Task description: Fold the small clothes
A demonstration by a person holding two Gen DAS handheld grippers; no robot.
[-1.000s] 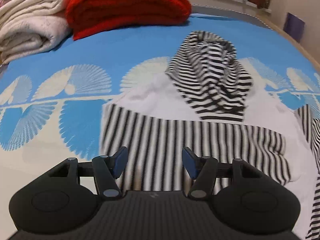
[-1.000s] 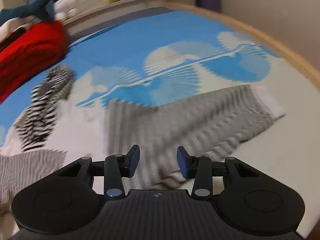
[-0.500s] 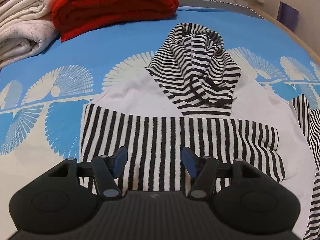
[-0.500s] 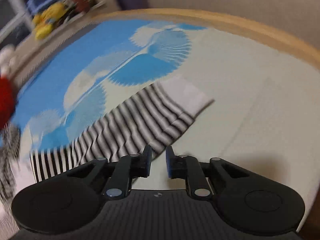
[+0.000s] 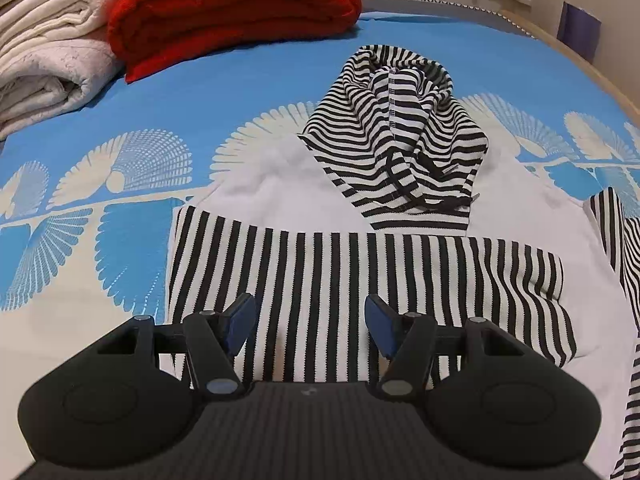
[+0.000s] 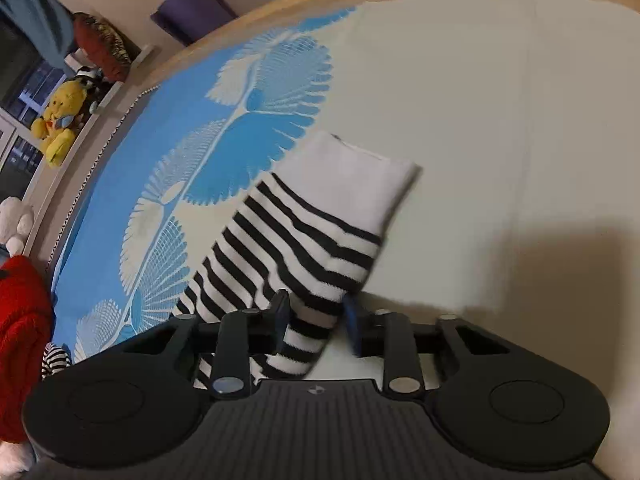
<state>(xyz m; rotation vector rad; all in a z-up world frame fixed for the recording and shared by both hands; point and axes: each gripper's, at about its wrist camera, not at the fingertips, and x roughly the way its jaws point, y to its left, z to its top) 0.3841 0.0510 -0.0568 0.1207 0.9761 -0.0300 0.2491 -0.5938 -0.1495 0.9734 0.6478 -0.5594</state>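
Two grippers are in our hands over the bed. Nearest us, the right gripper (image 6: pixel 316 320) has the striped sleeve (image 6: pixel 288 248) between its fingers; its jaws are closing on the fabric, and the blue pads look to be against the cloth on both sides. Past them the sleeve runs out flat to its white cuff (image 6: pixel 356 184), which lies on the cream part of the bedspread (image 6: pixel 500 120).

Our left gripper (image 5: pixel 310 320) hovers with jaws apart and nothing between them, just above the striped hoodie (image 5: pixel 360 272), whose other sleeve lies folded across its white body. Beyond that fold, the striped hood (image 5: pixel 400 140) lies crumpled on the bedspread's blue part. Farther off, a red blanket (image 5: pixel 232 4) and cream blankets (image 5: pixel 48 64) are stacked.
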